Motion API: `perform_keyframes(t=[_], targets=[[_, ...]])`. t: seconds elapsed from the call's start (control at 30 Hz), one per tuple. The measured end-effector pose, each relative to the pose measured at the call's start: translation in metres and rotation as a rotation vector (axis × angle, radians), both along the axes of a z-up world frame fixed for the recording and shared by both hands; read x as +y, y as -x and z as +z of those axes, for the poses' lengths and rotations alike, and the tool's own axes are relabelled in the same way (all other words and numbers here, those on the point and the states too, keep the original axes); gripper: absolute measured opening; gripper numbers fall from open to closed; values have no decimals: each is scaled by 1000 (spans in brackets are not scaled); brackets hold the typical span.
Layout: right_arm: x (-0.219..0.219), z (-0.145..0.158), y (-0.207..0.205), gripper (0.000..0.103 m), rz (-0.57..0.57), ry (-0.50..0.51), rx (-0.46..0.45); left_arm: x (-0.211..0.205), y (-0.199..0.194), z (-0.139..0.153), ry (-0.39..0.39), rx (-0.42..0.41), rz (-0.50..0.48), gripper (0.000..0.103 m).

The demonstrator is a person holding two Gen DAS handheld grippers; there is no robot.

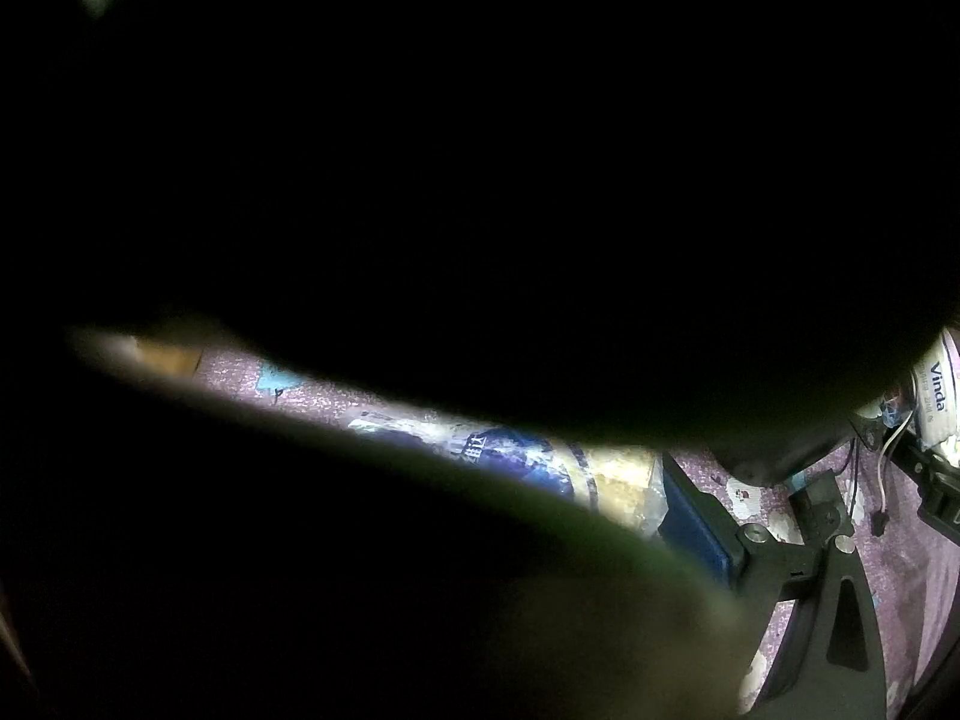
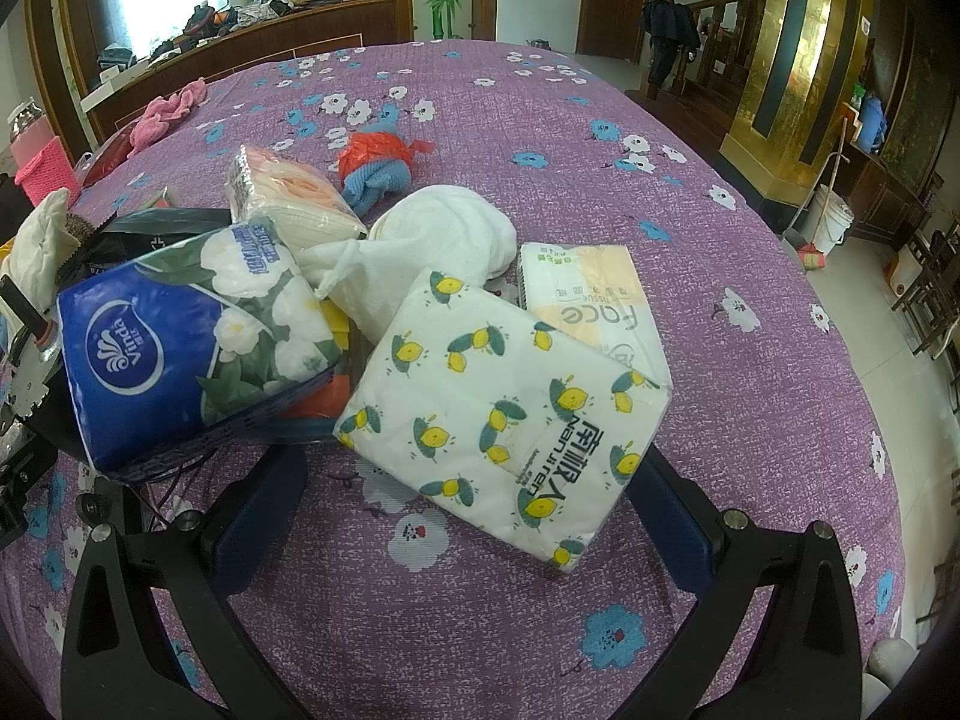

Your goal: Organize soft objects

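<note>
In the right wrist view my right gripper is open, its blue pads on either side of the near end of a lemon-print tissue pack on the purple flowered tablecloth. A blue Vinda tissue pack lies in a dark basket at left. A peach tissue pack, a white cloth, a Face tissue pack and a blue-and-orange soft bundle lie behind. The left wrist view is almost wholly dark, blocked by something close; only one blue pad shows.
A pink cloth and a pink knitted holder sit at the far left of the table. A white glove lies by the basket. The table edge curves away at right, with floor and a white bucket beyond.
</note>
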State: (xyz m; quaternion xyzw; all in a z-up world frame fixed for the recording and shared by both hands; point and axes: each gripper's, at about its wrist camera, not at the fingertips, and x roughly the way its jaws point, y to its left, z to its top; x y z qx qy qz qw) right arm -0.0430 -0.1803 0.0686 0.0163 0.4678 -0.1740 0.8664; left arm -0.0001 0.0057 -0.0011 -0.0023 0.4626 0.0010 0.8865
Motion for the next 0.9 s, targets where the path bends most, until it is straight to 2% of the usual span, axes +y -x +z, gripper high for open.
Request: perform_keyframes(t=[0.9], targets=[[0,0,0,103,0,0,0,1,0,1,5,-2,0,102]])
